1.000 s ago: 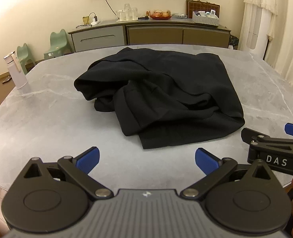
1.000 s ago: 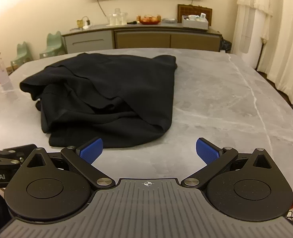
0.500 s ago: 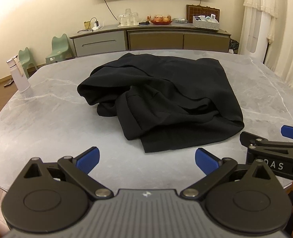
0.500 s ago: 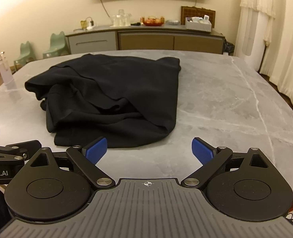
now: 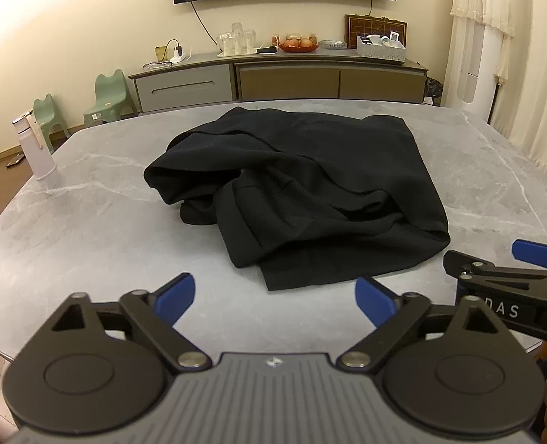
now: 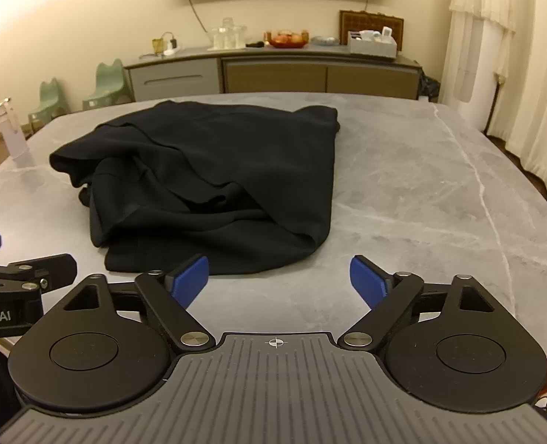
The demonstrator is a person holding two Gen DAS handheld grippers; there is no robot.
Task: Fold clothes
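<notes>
The black garment (image 5: 303, 192) lies crumpled mid-frame on the tabletop (image 5: 88, 229), just beyond the left hand-held gripper (image 5: 275, 296) and up-left of the right hand-held gripper (image 6: 279, 277). Both have just been narrowing, gaping, nothing between them. Folds hide the garment's shape.

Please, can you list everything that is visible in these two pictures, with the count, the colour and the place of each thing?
garment: one, black, crumpled on the table middle
table: one, grey marble pattern
bottle: one, white, table's far left edge
sideboard: one, grey and brown, at the back wall
small chairs: two, green, left of the sideboard
curtain: cream, far right
left gripper: black, blue pads, jaws open, just been closing slightly, nothing between
right gripper: same, open, empty
</notes>
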